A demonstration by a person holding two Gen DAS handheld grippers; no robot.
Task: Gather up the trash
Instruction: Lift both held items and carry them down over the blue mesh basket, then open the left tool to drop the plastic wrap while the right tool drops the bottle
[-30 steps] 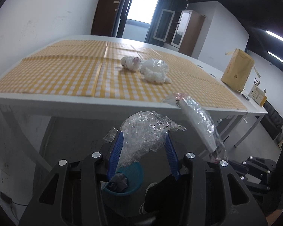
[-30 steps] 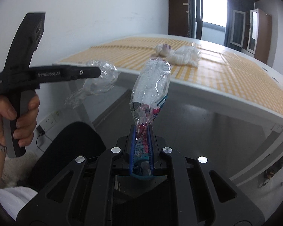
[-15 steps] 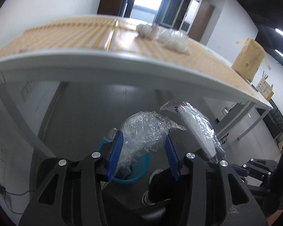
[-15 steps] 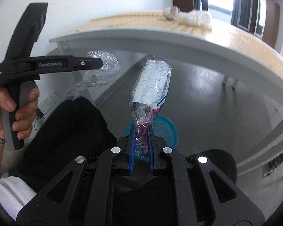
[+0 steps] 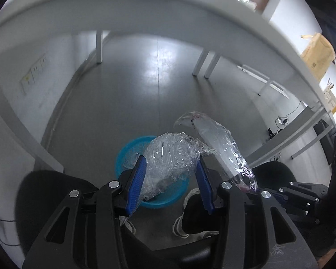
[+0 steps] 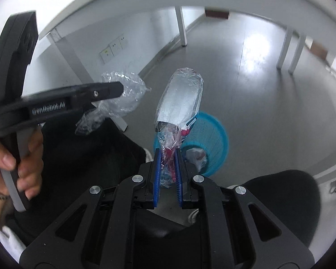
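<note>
Both grippers have dropped from tabletop height to below the table edge, and the checked cloth and the trash left on it are now out of sight.

From the left gripper (image 5: 171, 179) outward: its blue pads are closed about halfway on a crumpled clear plastic wad (image 5: 170, 159), which bulges up and forward between them. It tilts steeply down, with the blue bin (image 5: 127, 152) on the floor right behind the wad. In the right wrist view a hand (image 6: 13, 165) wraps this gripper's grey handle, fingers curled round the trigger.

From the right gripper (image 6: 167, 159) outward: its jaws are nearly together, pinching the lower end of a long clear wrapper (image 6: 181, 103) with red and blue print, which stands up from the pads. It too points steeply down, with the bin (image 6: 215, 139) just beyond the tips.

Counted: two grippers, two held pieces of plastic, one bin, and one pale scrap (image 6: 194, 154) lying inside the bin.

Around them is a glossy grey floor (image 5: 150, 85), white table legs, a white wall with sockets (image 6: 114, 47), and a brown paper bag (image 5: 318, 53) on the table's far end. Dark-trousered knees and light shoes show at the bottom of both views.
</note>
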